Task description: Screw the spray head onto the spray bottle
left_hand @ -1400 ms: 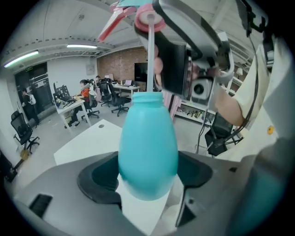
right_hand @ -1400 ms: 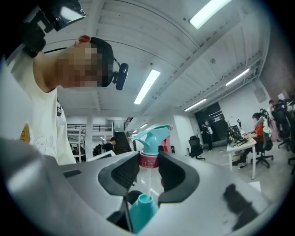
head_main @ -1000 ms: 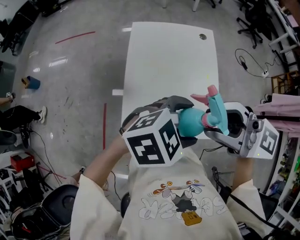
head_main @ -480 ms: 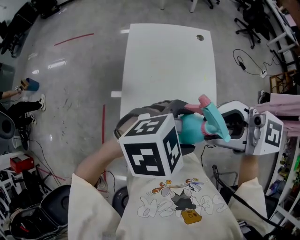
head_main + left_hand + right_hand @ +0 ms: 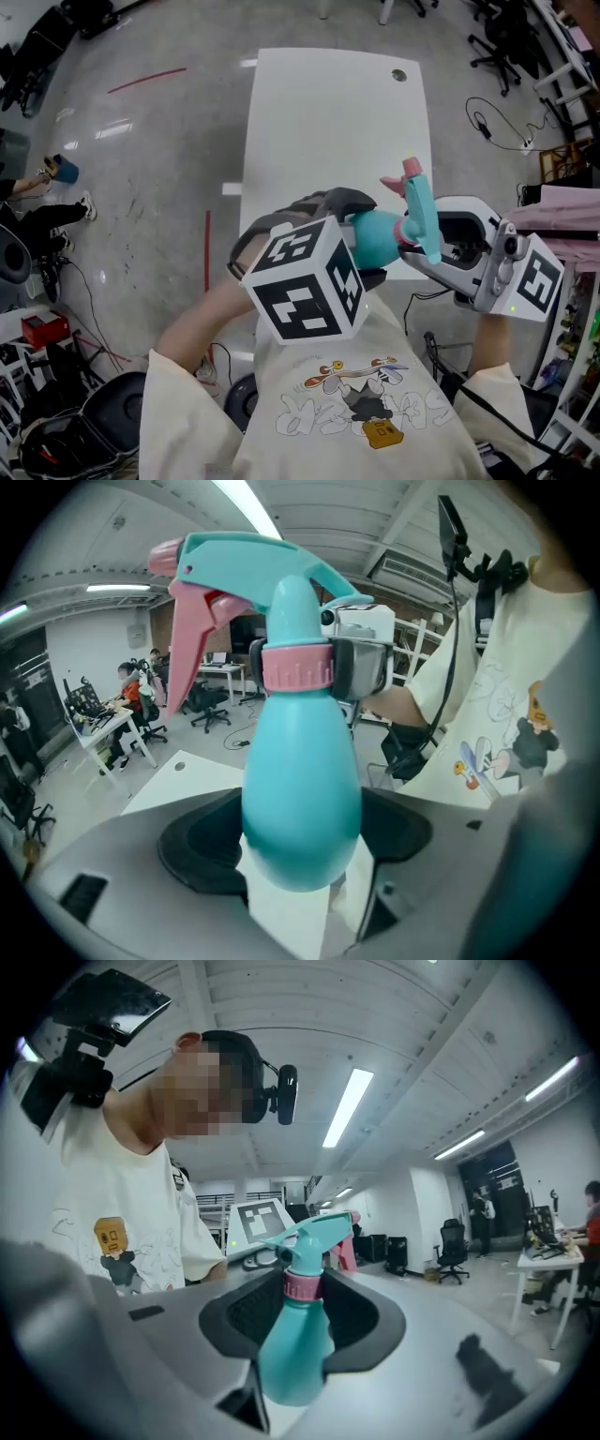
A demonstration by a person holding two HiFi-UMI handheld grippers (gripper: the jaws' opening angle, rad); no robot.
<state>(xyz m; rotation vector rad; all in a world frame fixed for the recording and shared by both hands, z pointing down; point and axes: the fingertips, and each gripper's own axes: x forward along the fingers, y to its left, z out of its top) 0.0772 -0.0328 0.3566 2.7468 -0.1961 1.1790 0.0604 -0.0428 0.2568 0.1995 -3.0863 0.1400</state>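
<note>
The teal spray bottle point(image 5: 377, 238) is held in the air over the near end of the white table point(image 5: 337, 112). My left gripper point(image 5: 366, 242) is shut on its rounded body point(image 5: 300, 780). The teal spray head point(image 5: 418, 208) with a pink trigger point(image 5: 192, 630) sits on the bottle's neck. My right gripper point(image 5: 422, 242) is closed around the head's pink collar point(image 5: 303, 1284), with a pad on each side of it. In the left gripper view the right gripper point(image 5: 364, 664) shows behind that collar point(image 5: 298, 667). The bottle's base is hidden between the left jaws.
The table has a small round hole point(image 5: 400, 74) near its far end. Office chairs point(image 5: 502, 42) and a cable point(image 5: 502, 127) are on the floor at the far right. A blue object point(image 5: 64, 167) and a seated person's leg point(image 5: 47, 220) are at the left.
The spray head has turned about the bottle's neck, from lying broadside to standing edge-on with the nozzle up. The right gripper rolled with it. The left gripper kept hold of the body.
</note>
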